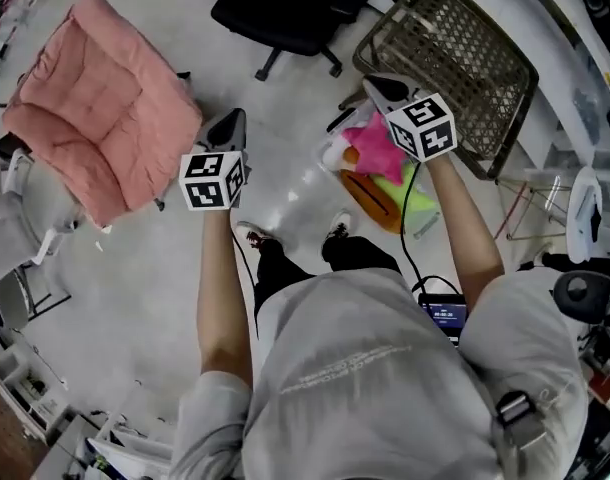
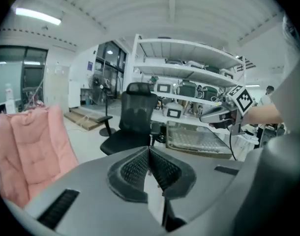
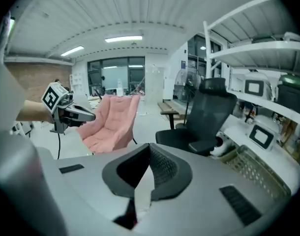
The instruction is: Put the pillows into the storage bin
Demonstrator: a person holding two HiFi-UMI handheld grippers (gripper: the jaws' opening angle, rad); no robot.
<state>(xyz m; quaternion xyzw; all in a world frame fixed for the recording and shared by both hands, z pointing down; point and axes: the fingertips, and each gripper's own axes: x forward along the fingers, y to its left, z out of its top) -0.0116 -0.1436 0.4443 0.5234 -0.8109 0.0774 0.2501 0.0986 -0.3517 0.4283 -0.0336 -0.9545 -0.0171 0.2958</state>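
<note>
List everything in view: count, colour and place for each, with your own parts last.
padded chair: one, pink, floor at upper left of the head view.
office chair: one, black, top centre.
storage bin: one, brownish woven basket, upper right, nothing visible inside.
pillows: a pile, pink, orange and green with some white, on the floor beside the bin; exact count unclear.
shelving: one unit, white, behind the office chair.
shoes: two, black and white, on the floor between the arms.
left gripper: one, grey, fingers shut, empty.
right gripper: one, grey, fingers shut, empty, above the pillows.
</note>
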